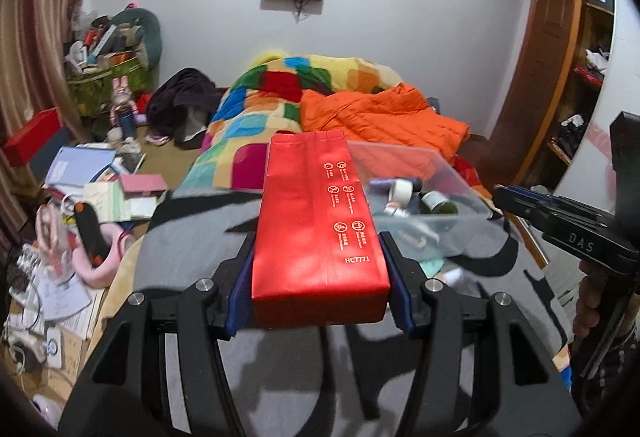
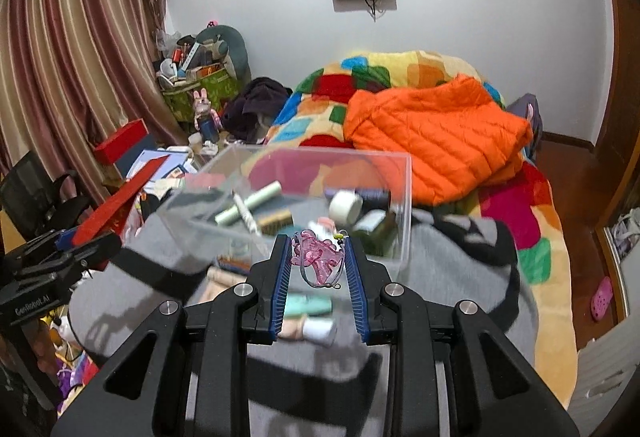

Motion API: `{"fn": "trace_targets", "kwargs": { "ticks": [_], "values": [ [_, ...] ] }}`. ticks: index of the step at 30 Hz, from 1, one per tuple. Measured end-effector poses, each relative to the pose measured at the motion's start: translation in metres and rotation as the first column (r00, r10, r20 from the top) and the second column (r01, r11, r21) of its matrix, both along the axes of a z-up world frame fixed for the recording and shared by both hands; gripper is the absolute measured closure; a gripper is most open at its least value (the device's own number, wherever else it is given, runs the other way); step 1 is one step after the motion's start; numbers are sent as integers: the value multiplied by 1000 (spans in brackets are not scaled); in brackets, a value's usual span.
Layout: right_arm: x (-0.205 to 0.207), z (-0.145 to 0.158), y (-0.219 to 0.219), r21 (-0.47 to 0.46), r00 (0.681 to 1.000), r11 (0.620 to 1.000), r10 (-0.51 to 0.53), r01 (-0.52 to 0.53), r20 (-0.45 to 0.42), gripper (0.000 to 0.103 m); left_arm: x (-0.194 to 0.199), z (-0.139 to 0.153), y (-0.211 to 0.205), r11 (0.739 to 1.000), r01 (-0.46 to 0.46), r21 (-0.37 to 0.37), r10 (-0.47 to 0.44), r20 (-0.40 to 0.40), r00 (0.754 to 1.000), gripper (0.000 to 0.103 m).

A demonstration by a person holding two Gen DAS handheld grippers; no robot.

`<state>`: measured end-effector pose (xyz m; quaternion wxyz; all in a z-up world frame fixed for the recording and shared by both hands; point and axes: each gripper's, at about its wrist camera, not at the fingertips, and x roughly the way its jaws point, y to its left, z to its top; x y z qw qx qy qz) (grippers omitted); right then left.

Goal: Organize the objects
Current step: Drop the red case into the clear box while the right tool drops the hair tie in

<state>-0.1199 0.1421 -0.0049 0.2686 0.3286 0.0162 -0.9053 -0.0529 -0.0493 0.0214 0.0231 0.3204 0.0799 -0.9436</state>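
Observation:
My left gripper is shut on a flat red bag with white print, held above the grey cloth; the bag also shows edge-on in the right wrist view. My right gripper is shut on a small pink translucent toy with a thin cord, just in front of a clear plastic box. The box holds a tape roll, a dark bottle, a pale tube and other small items. The box shows in the left wrist view to the right of the bag.
A colourful blanket and an orange jacket lie on the bed behind the box. A cluttered desk with papers and books stands at the left. A teal tube and a white-capped bottle lie on the grey cloth under my right gripper.

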Motion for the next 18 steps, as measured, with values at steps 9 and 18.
{"fn": "trace_targets", "kwargs": {
  "ticks": [9,18],
  "values": [
    [-41,-2,-24,4,1000,1000,-12,12,13,78,-64,-4,-1,995,81,51,-83,49,995,46],
    [-77,-45,-53,92,992,996,5,-17,123,78,-118,-29,-5,987,137,81,-148,160,976,46]
  ]
}}
